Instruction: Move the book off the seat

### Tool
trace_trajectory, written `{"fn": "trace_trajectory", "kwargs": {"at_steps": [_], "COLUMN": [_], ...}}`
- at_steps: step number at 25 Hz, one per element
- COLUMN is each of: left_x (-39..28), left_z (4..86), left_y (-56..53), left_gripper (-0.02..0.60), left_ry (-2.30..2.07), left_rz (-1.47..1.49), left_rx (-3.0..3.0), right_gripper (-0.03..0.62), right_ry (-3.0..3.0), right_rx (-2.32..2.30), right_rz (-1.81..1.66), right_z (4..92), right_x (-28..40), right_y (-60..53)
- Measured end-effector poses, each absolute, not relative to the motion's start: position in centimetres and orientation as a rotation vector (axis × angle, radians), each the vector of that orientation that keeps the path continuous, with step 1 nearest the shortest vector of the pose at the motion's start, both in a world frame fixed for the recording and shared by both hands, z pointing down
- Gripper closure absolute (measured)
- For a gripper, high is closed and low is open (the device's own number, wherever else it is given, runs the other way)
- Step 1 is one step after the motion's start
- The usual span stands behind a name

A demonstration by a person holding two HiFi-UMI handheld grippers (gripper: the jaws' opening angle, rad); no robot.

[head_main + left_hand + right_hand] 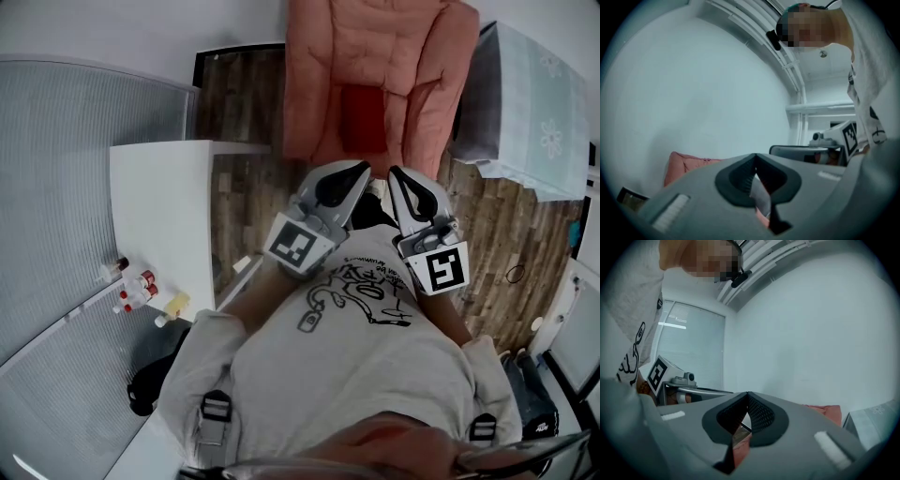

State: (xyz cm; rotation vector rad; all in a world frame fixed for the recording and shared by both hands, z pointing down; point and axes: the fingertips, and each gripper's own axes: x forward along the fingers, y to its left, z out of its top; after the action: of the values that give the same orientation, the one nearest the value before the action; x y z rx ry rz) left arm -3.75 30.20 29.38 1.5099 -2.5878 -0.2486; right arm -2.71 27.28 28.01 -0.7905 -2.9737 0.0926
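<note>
Currently, the dark red rectangular book [364,120] is seen lying flat on the seat of the salmon-pink padded armchair [323,66], at twelve o'clock from both tools. The left gripper [359,172] and the right gripper [397,174] are held side by side, short of it, their jaws closed on nothing. If the jaws are not opened first, the book could merely be shoved toward the backrest; on soft cushioning, fabric may be pinched with the cover.
</note>
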Motion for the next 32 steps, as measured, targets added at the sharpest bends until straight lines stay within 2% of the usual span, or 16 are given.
{"fn": "trace_trajectory", "kwargs": {"at_steps": [32], "left_x": [-11.1], "left_z": [30.0], "left_y": [20.3], "left_gripper": [0.578], "left_ry": [-2.654], "left_rz": [-0.234], "left_rx": [1.385], "right_gripper": [0.589], "right_ry": [-2.907], "right_rx": [-0.927], "right_rz": [0.096], "right_z": [29.0], "right_x": [-10.0], "right_y": [17.2]}}
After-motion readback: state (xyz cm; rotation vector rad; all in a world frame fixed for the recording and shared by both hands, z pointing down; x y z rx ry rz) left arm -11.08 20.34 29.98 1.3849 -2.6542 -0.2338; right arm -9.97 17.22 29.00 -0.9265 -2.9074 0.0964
